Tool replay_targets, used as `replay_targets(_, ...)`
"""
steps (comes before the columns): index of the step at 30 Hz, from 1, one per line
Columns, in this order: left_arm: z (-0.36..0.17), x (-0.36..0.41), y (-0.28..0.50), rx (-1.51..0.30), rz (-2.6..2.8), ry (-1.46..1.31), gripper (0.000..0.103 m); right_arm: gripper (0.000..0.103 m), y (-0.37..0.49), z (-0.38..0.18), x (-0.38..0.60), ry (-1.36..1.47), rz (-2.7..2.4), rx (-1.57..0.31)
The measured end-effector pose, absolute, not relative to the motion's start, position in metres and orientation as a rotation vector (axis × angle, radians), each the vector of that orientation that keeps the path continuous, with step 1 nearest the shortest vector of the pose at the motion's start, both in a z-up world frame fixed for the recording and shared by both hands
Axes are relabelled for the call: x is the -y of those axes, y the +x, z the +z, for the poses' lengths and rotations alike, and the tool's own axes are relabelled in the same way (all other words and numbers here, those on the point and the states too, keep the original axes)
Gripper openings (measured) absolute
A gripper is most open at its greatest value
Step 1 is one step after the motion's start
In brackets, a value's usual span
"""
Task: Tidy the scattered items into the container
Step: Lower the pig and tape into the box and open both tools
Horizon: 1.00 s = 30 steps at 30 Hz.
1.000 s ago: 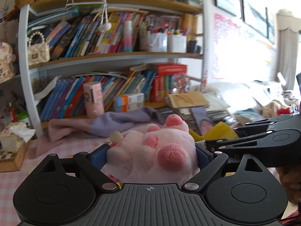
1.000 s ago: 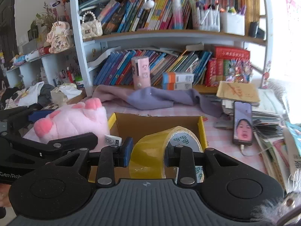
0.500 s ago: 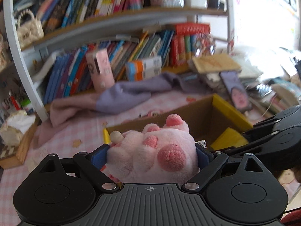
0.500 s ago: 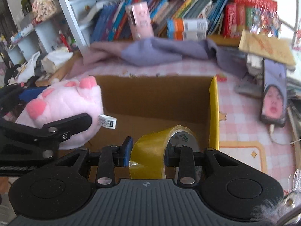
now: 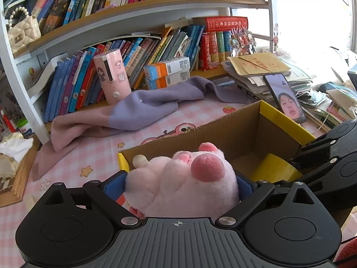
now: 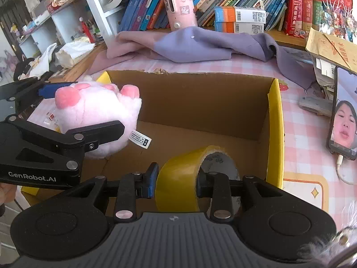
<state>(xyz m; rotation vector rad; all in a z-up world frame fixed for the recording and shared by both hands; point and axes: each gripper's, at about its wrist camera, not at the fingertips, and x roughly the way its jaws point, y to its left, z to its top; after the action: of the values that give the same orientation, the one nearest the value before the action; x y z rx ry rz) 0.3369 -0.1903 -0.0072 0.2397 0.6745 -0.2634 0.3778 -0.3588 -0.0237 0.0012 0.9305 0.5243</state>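
One "GenRobot.AI" left gripper (image 6: 89,111) opening round plush paw (image 6: 98,109); right gripper (image 6: 176,182) clamping tape roll (image 6: 178,178).

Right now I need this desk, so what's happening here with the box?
A person is tidying with two handheld grippers. The left gripper has the pink plush paw between its fingers over the cardboard box, and its jaws have just been opening. The right gripper is shut on the yellow tape roll, low inside the box. Neither item has been dropped yet.
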Motion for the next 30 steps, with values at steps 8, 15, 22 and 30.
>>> replay_targets(8, -0.018, 0.179, 0.347, -0.752, -0.237, 0.164, 0.103, 0.032, 0.374, -0.024, 0.356, -0.030, 0.534, -0.929)
replay_targets(15, -0.018, 0.174, 0.341, -0.744, -0.173, 0.148, 0.103, 0.049, 0.371, -0.020, 0.353, -0.031, 0.549, -0.903)
replay_targets(22, -0.001, 0.172, 0.314, -0.616, -0.127, 0.135, 0.103, 0.057, 0.363, -0.016, 0.365, 0.108, 0.576, -0.878)
replay_targets(30, 0.014, 0.174, 0.283, -0.574, -0.101, 0.100, 0.103, 0.066, 0.335, -0.001, 0.362, 0.090, 0.588, -0.815)
